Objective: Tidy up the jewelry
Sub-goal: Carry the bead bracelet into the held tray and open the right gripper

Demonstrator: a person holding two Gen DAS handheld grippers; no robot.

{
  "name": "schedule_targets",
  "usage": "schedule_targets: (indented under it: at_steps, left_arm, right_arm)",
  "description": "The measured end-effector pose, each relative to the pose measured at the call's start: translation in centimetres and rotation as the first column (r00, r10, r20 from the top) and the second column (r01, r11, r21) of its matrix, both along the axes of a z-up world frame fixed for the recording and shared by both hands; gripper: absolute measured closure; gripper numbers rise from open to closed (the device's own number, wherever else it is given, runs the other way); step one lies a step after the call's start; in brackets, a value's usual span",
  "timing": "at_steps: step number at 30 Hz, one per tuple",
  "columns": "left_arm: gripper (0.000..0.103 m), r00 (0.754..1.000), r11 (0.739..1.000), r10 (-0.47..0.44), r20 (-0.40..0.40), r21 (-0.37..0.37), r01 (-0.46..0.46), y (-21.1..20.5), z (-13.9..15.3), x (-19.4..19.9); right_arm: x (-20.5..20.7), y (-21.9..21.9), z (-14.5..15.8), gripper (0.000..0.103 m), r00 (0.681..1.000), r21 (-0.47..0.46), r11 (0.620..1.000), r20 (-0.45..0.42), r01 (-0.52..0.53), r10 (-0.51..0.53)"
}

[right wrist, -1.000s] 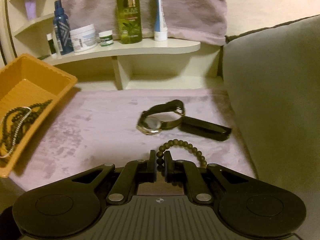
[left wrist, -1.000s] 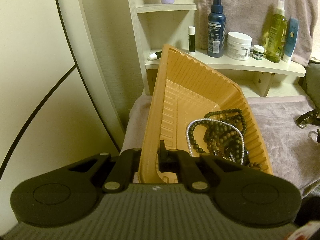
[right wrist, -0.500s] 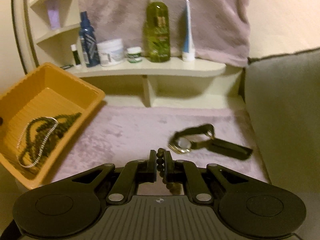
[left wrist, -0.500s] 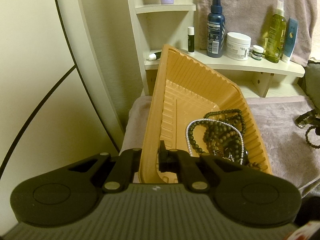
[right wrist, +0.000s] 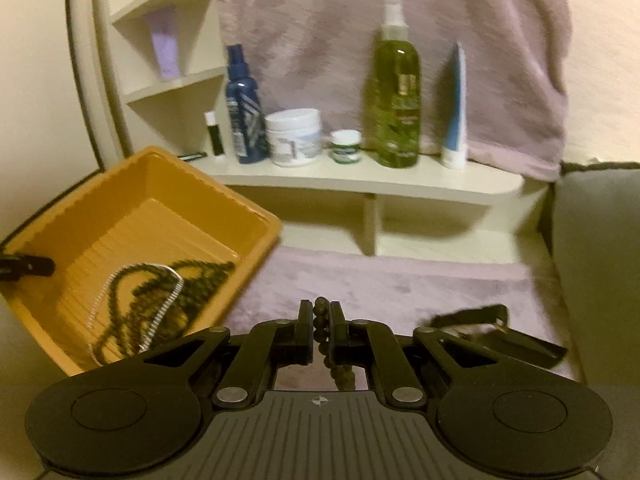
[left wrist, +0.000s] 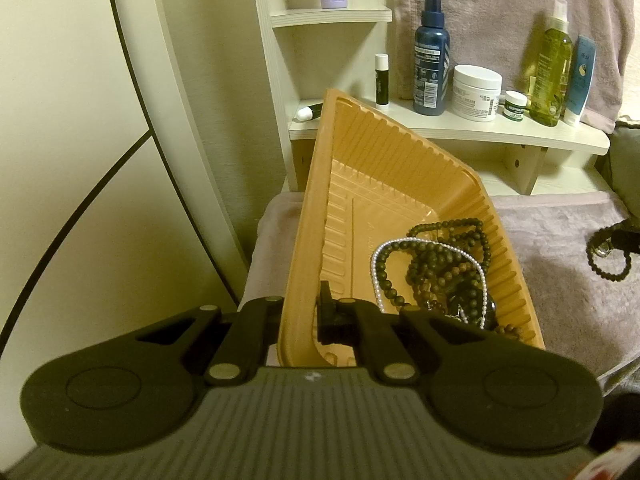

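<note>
My left gripper [left wrist: 300, 316] is shut on the near wall of an orange ribbed tray [left wrist: 400, 184], which is tipped up on the purple cloth. Dark bead necklaces [left wrist: 440, 268] and a pearl strand [left wrist: 376, 276] lie heaped in the tray's lower corner. My right gripper [right wrist: 320, 312] is shut on a dark bead bracelet [right wrist: 342, 378], which hangs between its fingers above the cloth, to the right of the tray [right wrist: 248, 216]. In the left wrist view that bracelet [left wrist: 604, 270] dangles at the far right. A dark-strapped watch [right wrist: 480, 324] lies on the cloth at the right.
A cream shelf [right wrist: 360, 180] behind holds a blue spray bottle [right wrist: 244, 104], a white jar [right wrist: 294, 136], a green bottle [right wrist: 394, 100] and a tube. A purple towel [right wrist: 400, 20] hangs above it. A grey cushion [right wrist: 600, 260] borders the cloth on the right.
My right gripper has lifted the bead bracelet off the cloth and moved up and left, nearer the tray. The watch stays on the cloth. The left gripper and the tray have not moved.
</note>
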State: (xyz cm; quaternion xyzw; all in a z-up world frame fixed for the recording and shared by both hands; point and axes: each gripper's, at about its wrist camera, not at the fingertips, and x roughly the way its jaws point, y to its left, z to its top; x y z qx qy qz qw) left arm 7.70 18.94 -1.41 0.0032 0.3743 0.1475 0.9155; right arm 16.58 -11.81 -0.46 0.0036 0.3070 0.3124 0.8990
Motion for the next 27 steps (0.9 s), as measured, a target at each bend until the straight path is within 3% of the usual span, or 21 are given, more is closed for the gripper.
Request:
schedule_targets:
  at_steps: [14, 27]
  left_arm:
    - [0.099, 1.0, 1.0, -0.002, -0.002, -0.004, 0.002, 0.2, -0.1, 0.0]
    - [0.099, 1.0, 1.0, -0.002, -0.003, -0.006, 0.002, 0.3, -0.3, 0.0]
  right_arm:
    - [0.8, 5.2, 2.0, 0.096, 0.995, 0.054, 0.994, 0.028, -0.099, 0.098]
    - [1.4, 11.1, 2.7, 0.096, 0.972, 0.115, 0.965, 0.021, -0.234, 0.233]
